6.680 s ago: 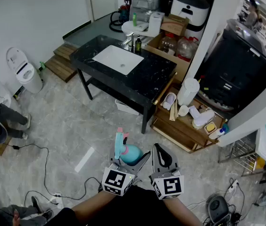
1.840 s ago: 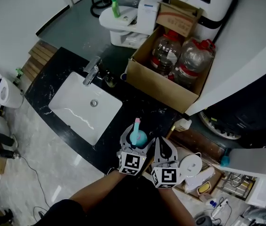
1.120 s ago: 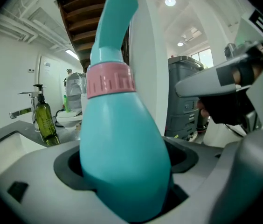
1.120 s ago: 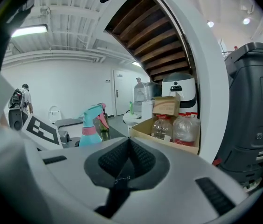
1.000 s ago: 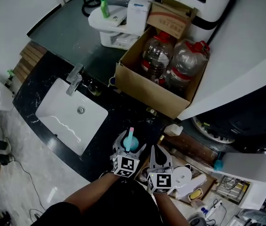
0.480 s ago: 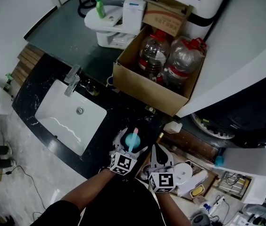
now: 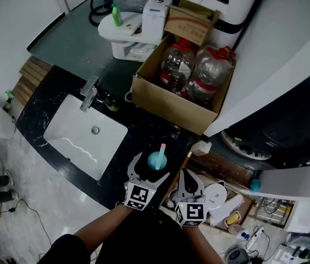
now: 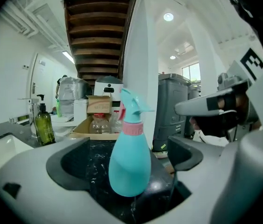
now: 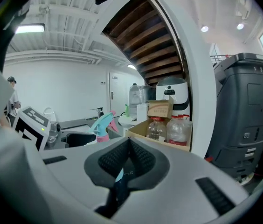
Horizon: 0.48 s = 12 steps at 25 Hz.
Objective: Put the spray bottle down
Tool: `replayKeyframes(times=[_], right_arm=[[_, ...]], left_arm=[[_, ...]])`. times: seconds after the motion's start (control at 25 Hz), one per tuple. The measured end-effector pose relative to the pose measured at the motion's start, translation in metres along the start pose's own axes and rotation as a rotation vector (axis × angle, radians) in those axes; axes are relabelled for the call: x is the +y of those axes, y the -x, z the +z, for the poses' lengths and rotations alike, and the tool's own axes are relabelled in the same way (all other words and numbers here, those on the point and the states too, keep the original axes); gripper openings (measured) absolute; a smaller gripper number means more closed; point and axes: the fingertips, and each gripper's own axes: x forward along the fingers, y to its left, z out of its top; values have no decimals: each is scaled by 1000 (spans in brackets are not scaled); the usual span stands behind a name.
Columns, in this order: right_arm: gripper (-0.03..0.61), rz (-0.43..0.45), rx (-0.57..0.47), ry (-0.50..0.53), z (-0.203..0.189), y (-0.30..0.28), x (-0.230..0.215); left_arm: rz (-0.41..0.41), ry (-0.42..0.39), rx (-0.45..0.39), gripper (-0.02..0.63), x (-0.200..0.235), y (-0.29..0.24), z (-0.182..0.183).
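Note:
The teal spray bottle point(image 7: 156, 159) with a pink collar stands upright on the black marble countertop point(image 7: 142, 132), near its right end. In the left gripper view the bottle point(image 8: 129, 160) is between the two dark pads with a gap on each side. My left gripper point(image 7: 153, 168) is opening around it, and its pads do not press on it. My right gripper point(image 7: 186, 173) hovers just to the right with its ribbed pads point(image 9: 143, 160) shut together and nothing in them. From there the bottle's nozzle point(image 9: 101, 122) shows to the left.
A white sink basin point(image 7: 83, 139) with a faucet point(image 7: 90, 89) is set in the counter to the left. A green soap bottle point(image 8: 44, 125) stands by it. A cardboard box point(image 7: 169, 100) of large water bottles sits behind. A low wooden shelf point(image 7: 221, 194) with containers lies to the right.
The left jaws have spread apart and let go of the spray bottle, which now stands on the counter. The left gripper has drawn back a little toward the person.

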Motion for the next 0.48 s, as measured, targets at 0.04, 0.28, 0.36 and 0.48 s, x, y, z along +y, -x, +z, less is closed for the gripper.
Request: replayKeyframes(times=[0.04, 0.28, 0.36, 0.48], right_arm=[[15, -10, -7, -3, 3, 5, 2], [15, -25, -28, -17, 11, 37, 28], [15, -28, -34, -19, 15, 47, 41], [15, -28, -48, -15, 22, 64, 60]], left_arm=[[-3, 5, -7, 512, -2, 6, 3], [-13, 7, -50, 511, -16, 50, 17], [3, 15, -73, 509, -17, 70, 24], [20, 35, -83, 509, -19, 100, 33]])
